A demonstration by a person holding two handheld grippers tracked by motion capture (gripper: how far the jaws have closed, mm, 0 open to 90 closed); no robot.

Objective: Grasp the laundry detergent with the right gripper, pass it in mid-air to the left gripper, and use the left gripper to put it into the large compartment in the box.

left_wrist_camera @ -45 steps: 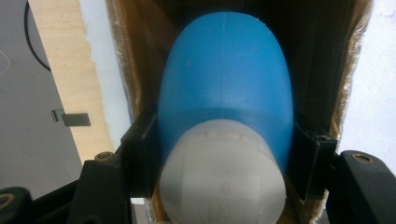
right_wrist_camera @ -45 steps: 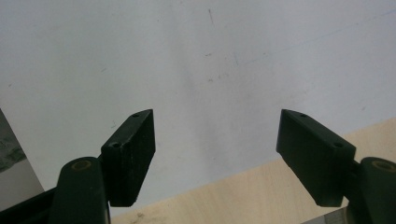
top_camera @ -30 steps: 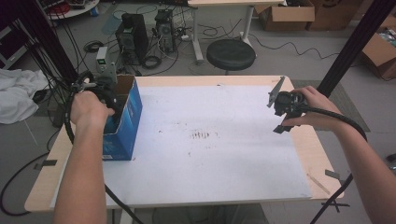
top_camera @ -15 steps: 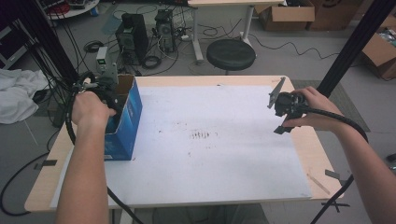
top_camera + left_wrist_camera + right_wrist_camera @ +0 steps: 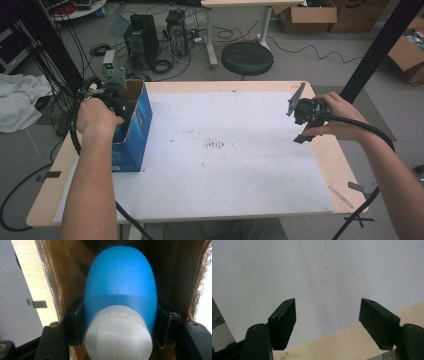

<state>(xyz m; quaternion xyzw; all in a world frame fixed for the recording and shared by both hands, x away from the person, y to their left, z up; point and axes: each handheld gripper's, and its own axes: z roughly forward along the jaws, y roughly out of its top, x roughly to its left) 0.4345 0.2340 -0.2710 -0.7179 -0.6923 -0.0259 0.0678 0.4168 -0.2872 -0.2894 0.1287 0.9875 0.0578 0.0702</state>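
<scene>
Room: grey floor beyond the far edge, with 2 computer towers, a black round stool, cardboard boxes and loose cables.
Table: light wood, covered by a white sheet with dark scuffs near its middle.
Blue box: open-topped, at the left edge.
Left gripper: inside the box, jaws clamped on a blue bottle with a white cap.
Right gripper: jaws wide apart, holding nothing, over the sheet's right border.
</scene>
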